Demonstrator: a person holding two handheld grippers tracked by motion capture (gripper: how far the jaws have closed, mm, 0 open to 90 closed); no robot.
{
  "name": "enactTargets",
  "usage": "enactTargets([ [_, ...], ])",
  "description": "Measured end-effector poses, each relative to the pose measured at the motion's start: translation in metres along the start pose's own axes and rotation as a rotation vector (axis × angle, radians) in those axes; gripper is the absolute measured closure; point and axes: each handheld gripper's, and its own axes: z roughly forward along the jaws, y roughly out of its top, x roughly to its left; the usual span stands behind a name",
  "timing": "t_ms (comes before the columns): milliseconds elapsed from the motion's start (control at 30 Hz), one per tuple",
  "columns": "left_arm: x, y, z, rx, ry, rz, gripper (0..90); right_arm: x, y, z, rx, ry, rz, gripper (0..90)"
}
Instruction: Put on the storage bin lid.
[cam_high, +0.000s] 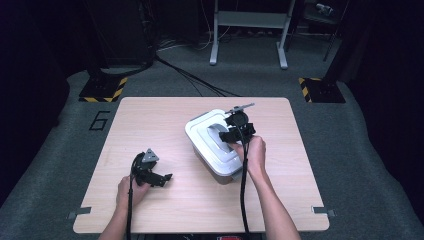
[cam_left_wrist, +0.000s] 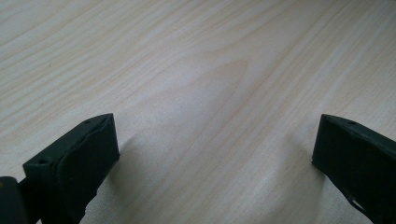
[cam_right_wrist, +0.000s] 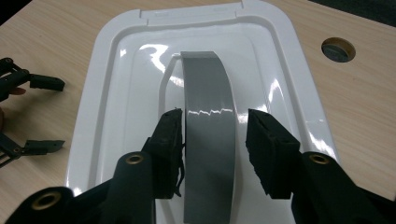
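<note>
A white lidded box (cam_high: 212, 150) stands on the wooden table (cam_high: 150, 120), right of its middle. Its glossy lid (cam_right_wrist: 121, 60) carries an arched grey handle (cam_right_wrist: 208, 93). My right gripper (cam_right_wrist: 214, 135) points down over the lid, one jaw on each side of the handle. The left jaw sits right against the handle and a gap shows at the right jaw, so the handle is not pinched. My left gripper (cam_left_wrist: 215, 144) rests low over bare wood at the table's front left (cam_high: 159, 179), jaws wide apart with nothing between them.
A round hole (cam_right_wrist: 338, 49) is cut in the tabletop beyond the box. A white metal stand (cam_high: 248, 30) and cables lie on the grey floor behind the table. Bare wood surrounds the box on the left and front.
</note>
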Motion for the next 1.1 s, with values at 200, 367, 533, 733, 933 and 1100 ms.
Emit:
enactTargets([
  [200,0.0,0.0,0.0,0.0,0.0,0.0,0.2,-0.005,-0.002,-0.008,-0.015,0.013,0.011,39.5],
  [367,0.0,0.0,0.0,0.0,0.0,0.0,0.2,-0.015,-0.005,-0.02,-0.039,0.007,0.02,24.7],
  [533,0.0,0.0,0.0,0.0,0.0,0.0,0.2,-0.035,-0.014,-0.039,-0.074,-0.045,0.049,15.0],
  [733,0.0,0.0,0.0,0.0,0.0,0.0,0.2,-0.06,-0.03,-0.055,-0.097,-0.108,0.078,11.8],
  [933,0.0,0.0,0.0,0.0,0.0,0.0,0.2,-0.089,-0.055,-0.059,-0.103,-0.157,0.139,7.2],
  [1100,0.0,0.0,0.0,0.0,0.0,0.0,0.2,-0.115,-0.087,-0.056,-0.116,-0.164,0.211,6.4],
])
